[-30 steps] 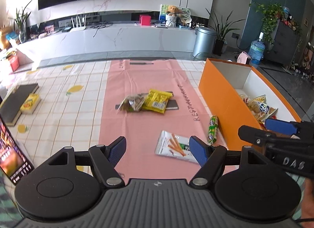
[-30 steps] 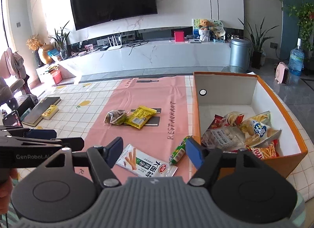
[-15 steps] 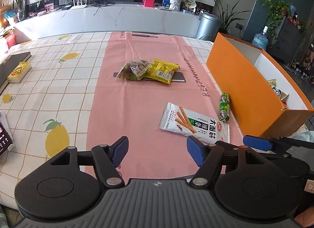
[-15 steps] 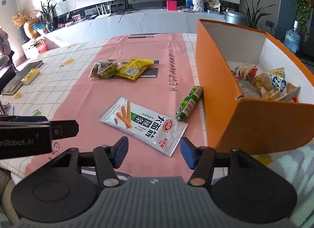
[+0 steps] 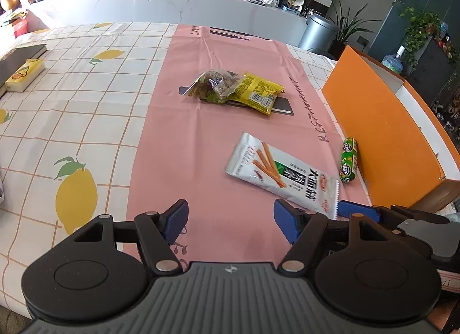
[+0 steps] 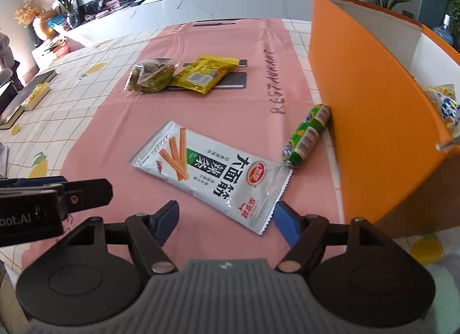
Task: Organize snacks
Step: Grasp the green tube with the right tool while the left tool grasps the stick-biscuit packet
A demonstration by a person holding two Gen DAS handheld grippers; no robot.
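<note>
Here the left gripper (image 5: 231,220) hangs with its fingers wide apart over the smooth pink mat (image 5: 201,121), gripping nothing. The right gripper (image 6: 225,220), likewise spread and empty, sits just short of the flat, glossy white snack packet (image 6: 212,173). Beside it lies a plump green sausage (image 6: 307,135) touching the orange box (image 6: 368,98). Only the right view shows bags (image 6: 444,104) inside.

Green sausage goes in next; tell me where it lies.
In both wrist views the green sausage lies on the pink mat, against the orange box wall, right of the white spicy-strip packet.
</note>
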